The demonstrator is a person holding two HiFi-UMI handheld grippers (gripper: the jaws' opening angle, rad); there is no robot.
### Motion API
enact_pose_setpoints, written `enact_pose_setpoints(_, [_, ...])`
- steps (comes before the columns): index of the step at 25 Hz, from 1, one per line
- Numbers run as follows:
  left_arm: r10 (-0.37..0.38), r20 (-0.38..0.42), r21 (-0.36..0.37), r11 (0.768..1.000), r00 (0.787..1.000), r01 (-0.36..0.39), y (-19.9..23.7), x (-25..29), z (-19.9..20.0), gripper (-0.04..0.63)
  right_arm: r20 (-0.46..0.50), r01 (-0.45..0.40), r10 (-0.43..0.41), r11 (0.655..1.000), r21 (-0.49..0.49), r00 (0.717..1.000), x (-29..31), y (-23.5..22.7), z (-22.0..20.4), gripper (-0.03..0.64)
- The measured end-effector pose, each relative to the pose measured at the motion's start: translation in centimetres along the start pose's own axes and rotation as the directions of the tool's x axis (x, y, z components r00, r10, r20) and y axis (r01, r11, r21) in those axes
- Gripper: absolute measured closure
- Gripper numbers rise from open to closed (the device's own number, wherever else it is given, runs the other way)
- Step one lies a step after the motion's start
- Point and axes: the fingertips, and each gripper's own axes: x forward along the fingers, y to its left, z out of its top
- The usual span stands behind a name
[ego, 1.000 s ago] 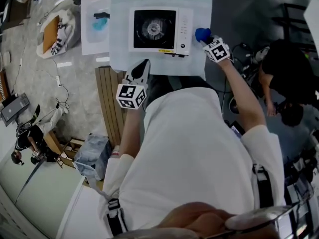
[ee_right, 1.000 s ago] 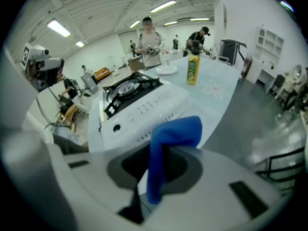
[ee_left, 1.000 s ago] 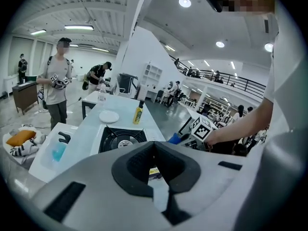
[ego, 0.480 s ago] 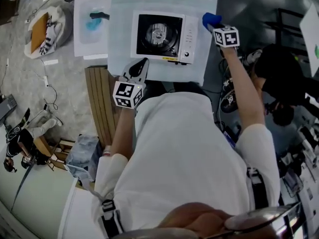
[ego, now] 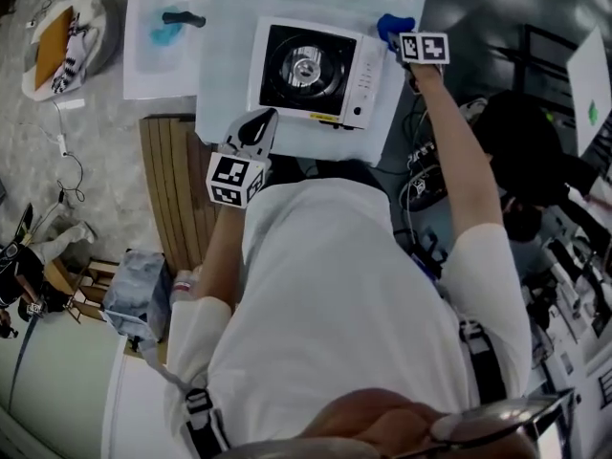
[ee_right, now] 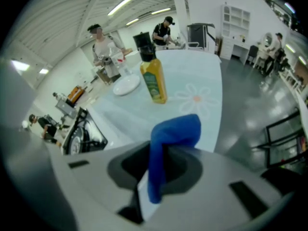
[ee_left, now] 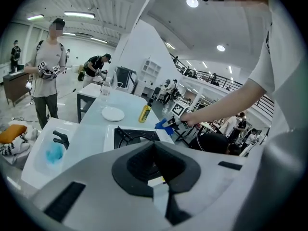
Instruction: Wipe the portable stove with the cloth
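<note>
Beside the portable stove [ego: 316, 73], the right gripper [ego: 402, 36] clamps the blue cloth [ego: 390, 24] — wiping apparently unstarted — left gripper [ego: 261, 122] closed, empty.

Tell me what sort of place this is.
Probably a large indoor lab or workshop hall: strip lights on a high ceiling, a gallery railing, and another person standing beyond the table with the portable stove.
</note>
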Motion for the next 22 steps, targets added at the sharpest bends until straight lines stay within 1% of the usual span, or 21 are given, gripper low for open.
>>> enact_pose_setpoints(5, [0.009, -0.007, -0.03, 1.0, 1.0, -0.009, 2.0, -0.4, -0.8, 0.565, -0.089, -0.019, 0.023, 0.999, 0.043, 0.996, 2.0, 0.8, -0.2, 0.541])
enact_pose_setpoints(11, [0.021, 0.003, -0.054, 0.998, 1.0, -0.021, 4.4, -1.0, -0.5, 0.563, -0.174, -0.053, 0.068, 0.994, 0.091, 0.982, 3.0, 2.6, -0.1, 0.543])
enact_pose_setpoints(15, [0.022, 0.014, -0.066, 0.998, 1.0, -0.021, 5.7, -0.8, -0.2, 0.563, -0.207, -0.047, 0.068, 0.993, 0.107, 0.976, 3.6, 2.8, 0.1, 0.543])
enact_pose_setpoints(20, [0.014, 0.014, -0.079, 0.997, 1.0, -0.013, 6.7, -0.5, -0.6, 0.563, -0.231, -0.077, 0.113, 0.984, 0.158, 0.966, 3.9, 3.5, 0.6, 0.543])
enact_pose_setpoints(22, [0.014, 0.014, -0.085, 0.996, 1.0, -0.013, 7.1, -0.6, -0.8, 0.563, -0.245, -0.077, 0.122, 0.979, 0.186, 0.962, 4.1, 3.9, 0.5, 0.543])
